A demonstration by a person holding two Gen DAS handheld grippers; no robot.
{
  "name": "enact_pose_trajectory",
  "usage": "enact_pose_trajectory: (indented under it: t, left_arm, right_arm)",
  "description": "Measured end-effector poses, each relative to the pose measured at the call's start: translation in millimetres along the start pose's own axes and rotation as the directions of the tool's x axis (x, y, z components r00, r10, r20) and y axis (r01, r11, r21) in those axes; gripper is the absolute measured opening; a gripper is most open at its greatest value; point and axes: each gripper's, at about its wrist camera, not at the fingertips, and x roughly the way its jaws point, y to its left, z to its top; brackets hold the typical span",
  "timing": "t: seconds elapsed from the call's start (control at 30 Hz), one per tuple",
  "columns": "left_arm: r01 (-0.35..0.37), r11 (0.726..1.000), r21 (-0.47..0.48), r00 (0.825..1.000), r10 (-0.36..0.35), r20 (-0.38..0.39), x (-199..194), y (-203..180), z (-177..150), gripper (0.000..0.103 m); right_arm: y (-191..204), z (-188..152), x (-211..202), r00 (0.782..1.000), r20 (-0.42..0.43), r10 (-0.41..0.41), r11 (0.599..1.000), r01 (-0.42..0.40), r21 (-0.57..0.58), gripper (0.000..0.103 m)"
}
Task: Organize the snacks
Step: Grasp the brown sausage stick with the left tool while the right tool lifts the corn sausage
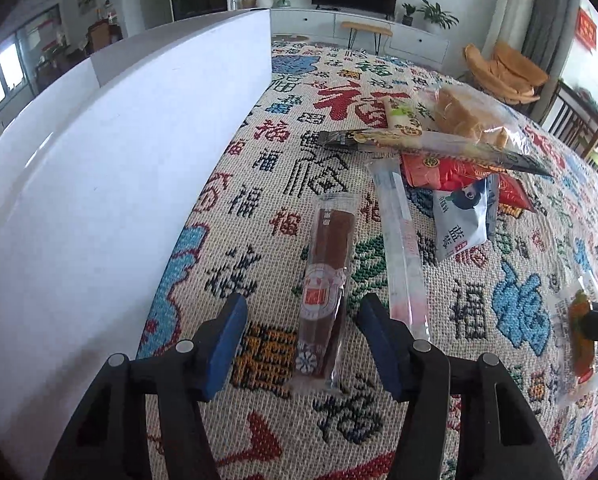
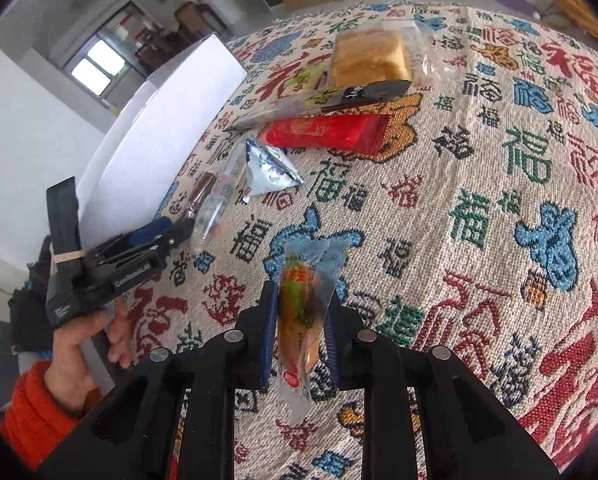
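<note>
Lying lengthwise beside the white box (image 1: 119, 200), brown snack stick (image 1: 325, 292) sits between left hand-held gripper (image 1: 301, 344)'s half-open, non-touching pads; right hand-held gripper (image 2: 297, 344) clamps sausage packet (image 2: 299, 320).

— What's your table (image 1: 499, 420) wearing?
— A woven cloth (image 2: 479, 200) full of coloured characters. At frame left stands a white box (image 1: 99, 200). Mid-frame lie a brown stick snack (image 1: 327, 276) and a clear tube pack (image 1: 403, 256); upper right, your snack pile (image 1: 459, 152).

L claw (image 1: 301, 342) jaws apart, pointing down, R claw (image 2: 297, 334) clamped, prob. tilted down
</note>
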Motion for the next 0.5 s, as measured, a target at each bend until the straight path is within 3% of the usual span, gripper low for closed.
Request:
enact_pose_trajectory:
  t: [0.03,0.07,0.17,0.27,0.4,0.5]
  left_arm:
    - [0.002,0.999,0.035,1.000,-0.002,0.011,0.4,-3.4,1.1,0.040]
    - [0.025,0.998,0.064,0.999,-0.027,0.018,-0.5,-5.6,0.8,0.018]
    - [0.030,0.994,0.104,0.999,-0.032,0.019,-8.6,-5.1,-8.5,0.017]
    - [0.060,0.996,0.072,0.998,-0.062,0.022,-20.2,4.5,-25.8,0.017]
    - [0.104,0.994,-0.022,0.994,-0.103,0.021,-39.1,25.9,-46.8,0.017]
    - [0.149,0.985,-0.086,0.988,-0.144,0.063,-59.2,39.2,-54.8,0.017]
  right_arm:
    - [-1.8,-0.1,-2.0,1.000,-0.005,0.008,1.000,-0.008,0.006,0.023]
    - [-3.9,-0.7,-3.8,1.000,-0.013,0.016,1.000,-0.016,0.011,0.023]
    - [-6.8,-2.4,-5.0,0.999,-0.034,0.026,1.000,-0.025,0.014,0.023]
    - [-5.2,-6.8,-2.9,0.998,-0.056,0.004,1.000,-0.005,-0.016,0.023]
    - [14.2,-17.1,11.2,0.991,-0.088,-0.099,0.985,0.086,-0.149,0.026]
    - [33.2,-34.3,25.4,0.973,-0.113,-0.200,0.942,0.159,-0.297,0.031]
